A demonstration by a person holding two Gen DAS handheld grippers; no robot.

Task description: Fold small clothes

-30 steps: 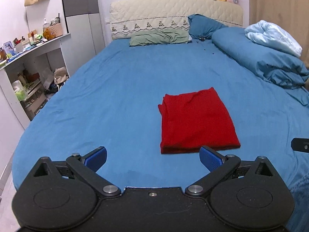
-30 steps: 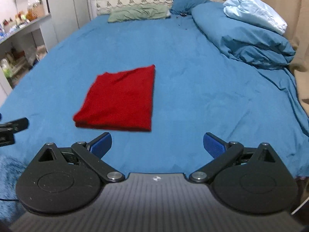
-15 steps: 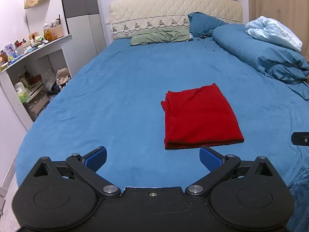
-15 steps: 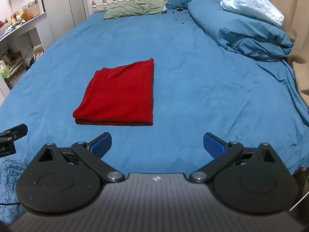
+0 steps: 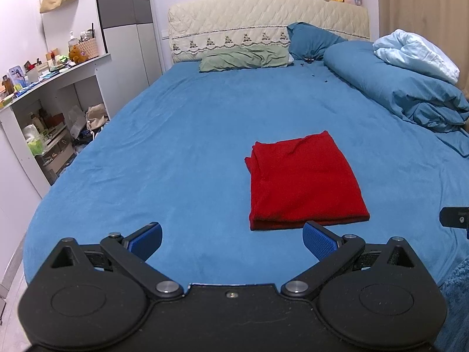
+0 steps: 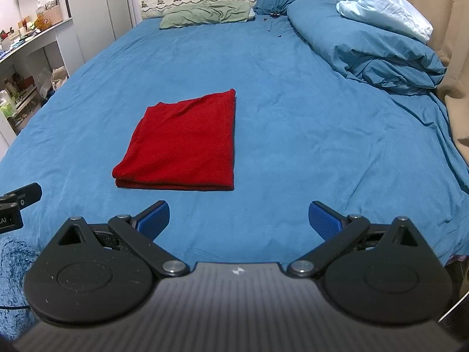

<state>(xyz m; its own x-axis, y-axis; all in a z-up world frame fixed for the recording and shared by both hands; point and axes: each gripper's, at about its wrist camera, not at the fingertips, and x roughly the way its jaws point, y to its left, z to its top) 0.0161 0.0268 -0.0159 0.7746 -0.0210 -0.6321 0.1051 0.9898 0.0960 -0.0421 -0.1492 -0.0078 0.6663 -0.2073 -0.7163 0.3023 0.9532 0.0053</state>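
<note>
A red garment [image 5: 303, 180] lies folded into a flat rectangle on the blue bed sheet [image 5: 181, 152], near the foot of the bed. It also shows in the right wrist view [image 6: 184, 143]. My left gripper [image 5: 232, 242] is open and empty, held back from the garment's near edge and a little to its left. My right gripper [image 6: 239, 220] is open and empty, held back from the garment and to its right. Neither gripper touches the cloth.
A rolled blue duvet [image 5: 404, 94] with a pale blue blanket lies along the bed's right side. Pillows [image 5: 243, 60] and a padded headboard [image 5: 263, 26] with plush toys are at the far end. Cluttered white shelves [image 5: 44, 111] stand left of the bed.
Both grippers have drawn back and risen a little from the folded garment, so it sits farther off in both views. The garment has not moved. Both grippers stay open.
</note>
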